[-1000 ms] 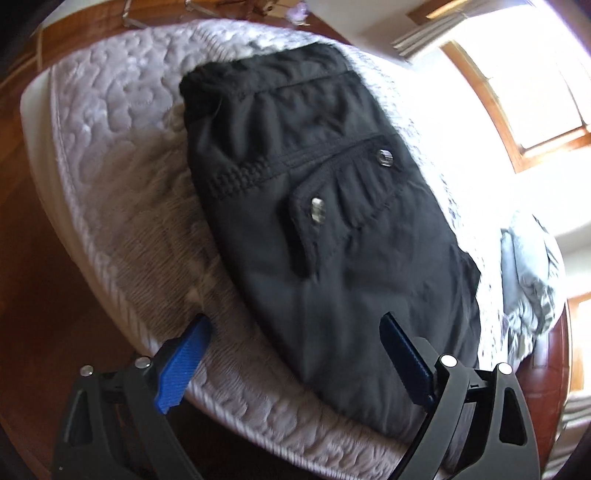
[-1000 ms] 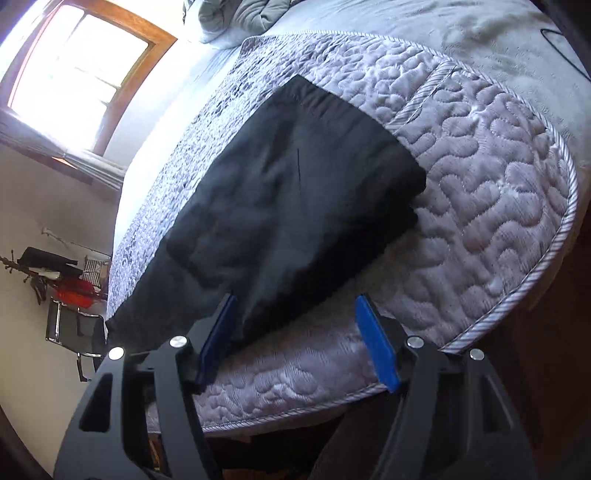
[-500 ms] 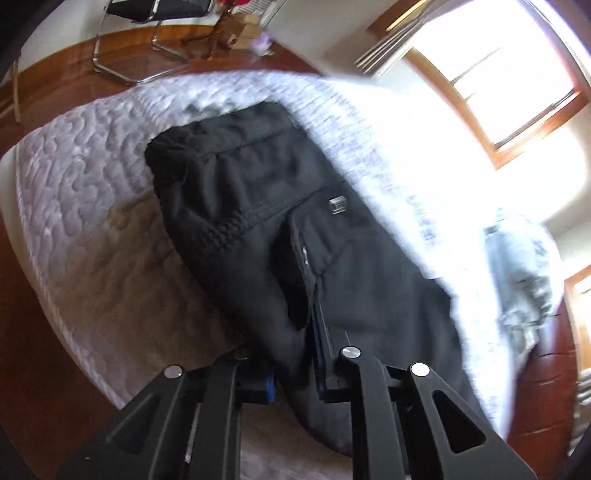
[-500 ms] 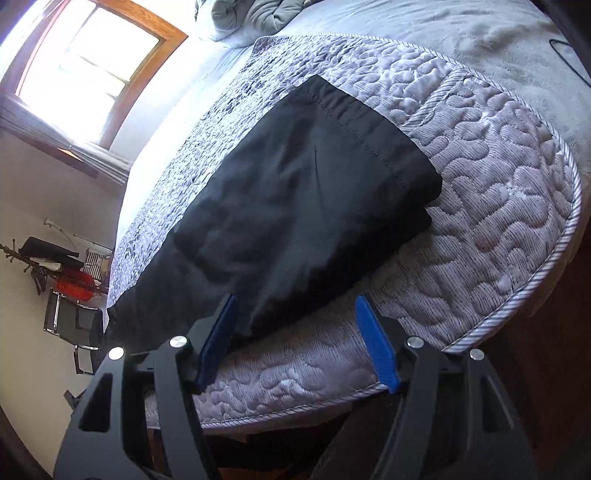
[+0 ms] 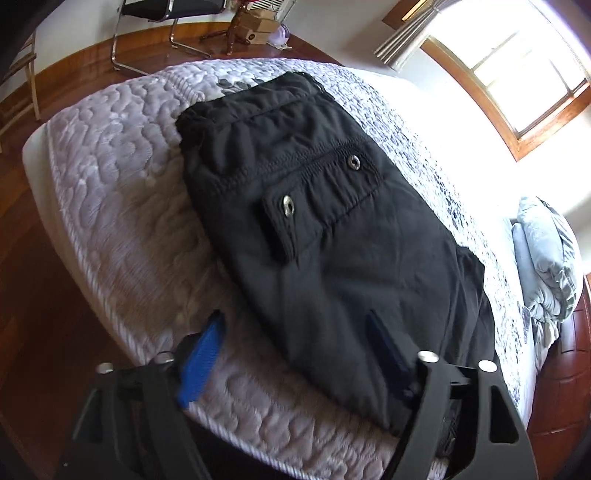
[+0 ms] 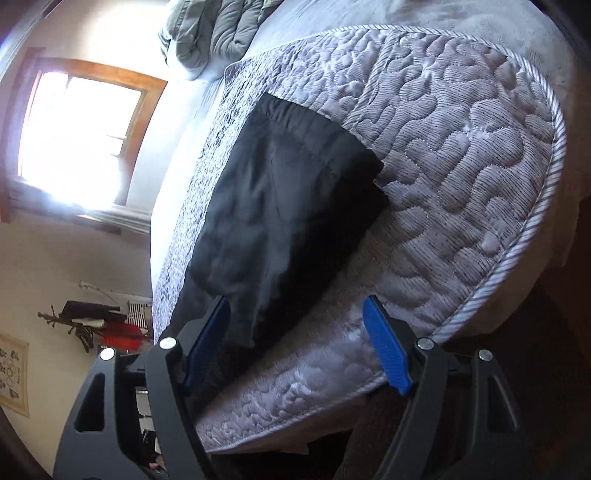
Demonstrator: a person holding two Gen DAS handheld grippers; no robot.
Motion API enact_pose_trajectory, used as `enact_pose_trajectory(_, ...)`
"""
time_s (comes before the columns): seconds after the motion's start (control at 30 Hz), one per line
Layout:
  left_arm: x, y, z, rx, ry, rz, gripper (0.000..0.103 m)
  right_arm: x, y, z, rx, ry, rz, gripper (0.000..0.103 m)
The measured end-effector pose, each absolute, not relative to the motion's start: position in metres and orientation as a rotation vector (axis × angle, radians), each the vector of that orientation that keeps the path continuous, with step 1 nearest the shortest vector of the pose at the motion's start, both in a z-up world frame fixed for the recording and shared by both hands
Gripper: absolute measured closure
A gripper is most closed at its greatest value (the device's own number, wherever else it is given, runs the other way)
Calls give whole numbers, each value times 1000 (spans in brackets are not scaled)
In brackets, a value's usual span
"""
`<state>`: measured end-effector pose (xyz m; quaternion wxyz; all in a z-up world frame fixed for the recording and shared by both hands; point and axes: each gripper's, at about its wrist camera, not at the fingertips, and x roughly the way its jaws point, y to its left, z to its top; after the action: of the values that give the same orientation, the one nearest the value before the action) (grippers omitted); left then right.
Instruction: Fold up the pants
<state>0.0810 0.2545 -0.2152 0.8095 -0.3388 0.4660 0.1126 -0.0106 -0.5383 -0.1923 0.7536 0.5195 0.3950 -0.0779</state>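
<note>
From the left wrist we see the black pants (image 5: 325, 221) lying folded lengthwise on a quilted grey mattress (image 5: 122, 206), the waistband at the far end near the mattress corner. A flapped pocket with two metal snaps (image 5: 287, 205) faces up. Our left gripper (image 5: 295, 354) hovers at the near edge of the bed with its jaws wide apart; they have just been opening, and nothing is clamped between them. One blue pad (image 5: 201, 365) sits over bare mattress, the other over the black cloth, so the near edge of the pants lies between them without being pinched. Beyond the bed we see a wooden floor (image 5: 74, 92), a chair (image 5: 166, 14), a bright window (image 5: 517, 74) and a crumpled pale blanket (image 5: 546, 258).

From the right wrist we see the leg end of the pants (image 6: 288, 206), its stitched hem lying flat well in from the corded mattress edge (image 6: 517, 266). Our right gripper (image 6: 295, 339) is also spread wide, its jaws having just been opening, and grips nothing. The near side edge of the leg reaches between the pads, close to one blue pad (image 6: 210, 339); the other pad is over bare quilting. A window (image 6: 81, 136) glares on that side, and a grey blanket (image 6: 218, 29) lies bunched at the far end.
</note>
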Motion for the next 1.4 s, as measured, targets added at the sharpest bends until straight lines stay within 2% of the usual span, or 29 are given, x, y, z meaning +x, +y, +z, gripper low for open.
enact_pose_trajectory(0.13,81,247,-212,-739,1025,234,14,-2,-545,-199,1162,833,-177,28)
enact_pose_trajectory(0.27,80,234,-207,-710,1033,232,13,14,-550,-205,1151,837,-190,28)
enact_pose_trajectory(0.37,82,223,-200,-672,1032,217,13,23,-553,-209,1184,823,-183,34)
enact_pose_trajectory(0.47,86,215,-195,-657,1035,200,12,31,-555,-211,1191,824,-173,54)
enact_pose_trajectory(0.5,87,211,-195,-653,1037,194,11,34,-556,-210,1186,819,-168,77)
enact_pose_trajectory(0.53,89,209,-195,-651,1043,190,11,35,-557,-209,1179,812,-162,89)
enact_pose_trajectory(0.63,95,200,-199,-644,1067,181,11,38,-555,-193,1119,779,-124,92)
enact_pose_trajectory(0.87,108,175,-212,-606,1111,148,11,38,-551,-134,956,676,-76,93)
enact_pose_trajectory(1.13,121,147,-228,-563,1160,78,11,33,-582,-190,1020,814,-255,93)
enact_pose_trajectory(1.4,111,159,-212,-594,1111,93,11,41,-576,-191,979,888,-330,93)
